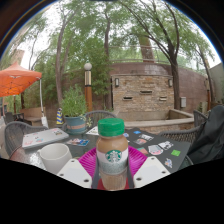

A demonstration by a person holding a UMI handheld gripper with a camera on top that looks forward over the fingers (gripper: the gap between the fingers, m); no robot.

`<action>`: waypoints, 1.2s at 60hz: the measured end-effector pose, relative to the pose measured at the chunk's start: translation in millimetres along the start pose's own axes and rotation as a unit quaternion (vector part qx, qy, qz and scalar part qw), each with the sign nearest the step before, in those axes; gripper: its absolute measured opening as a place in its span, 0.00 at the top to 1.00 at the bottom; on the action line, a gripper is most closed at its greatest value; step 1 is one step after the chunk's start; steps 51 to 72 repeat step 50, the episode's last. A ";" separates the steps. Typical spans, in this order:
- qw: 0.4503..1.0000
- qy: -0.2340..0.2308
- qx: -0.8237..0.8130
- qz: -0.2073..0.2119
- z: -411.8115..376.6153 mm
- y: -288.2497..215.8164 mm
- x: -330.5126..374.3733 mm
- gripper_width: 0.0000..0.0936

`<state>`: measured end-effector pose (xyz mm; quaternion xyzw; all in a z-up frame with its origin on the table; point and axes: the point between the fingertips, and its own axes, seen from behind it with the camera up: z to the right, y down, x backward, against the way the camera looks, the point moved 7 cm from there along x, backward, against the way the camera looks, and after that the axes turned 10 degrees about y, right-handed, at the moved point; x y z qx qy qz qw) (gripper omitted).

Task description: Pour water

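Note:
A Starbucks bottle (112, 152) with a green cap and a white label stands upright between my gripper's (112, 170) two fingers, holding a light brown drink. The pink pads press on both its sides, left pad (88, 161) and right pad (137, 160). The bottle appears lifted above a round outdoor table (150, 140). A white cup (54, 157) sits on the table to the left of the fingers.
Cards and papers (160, 148) lie scattered on the table to the right. A closed laptop or tablet (44, 137) lies at the left. A potted plant (75, 118) stands at the far edge. Chairs, a stone fireplace (140, 88) and trees lie beyond.

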<state>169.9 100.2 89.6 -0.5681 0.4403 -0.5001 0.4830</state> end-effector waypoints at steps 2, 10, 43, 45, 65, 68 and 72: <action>1.000 -0.003 0.003 -0.006 -0.1 -1.0 0.5 0.51; 0.998 0.004 -0.005 -0.056 4.4 -1.6 8.9 0.10; 0.982 0.082 -0.003 -0.169 -63.8 -64.3 225.8 0.11; 0.980 0.081 -0.010 -0.180 -76.3 -66.4 244.8 0.11; 0.974 0.077 -0.044 -0.210 -107.8 -69.7 292.3 0.11; 0.974 0.077 -0.044 -0.210 -107.8 -69.7 292.3 0.11; 0.974 0.077 -0.044 -0.210 -107.8 -69.7 292.3 0.11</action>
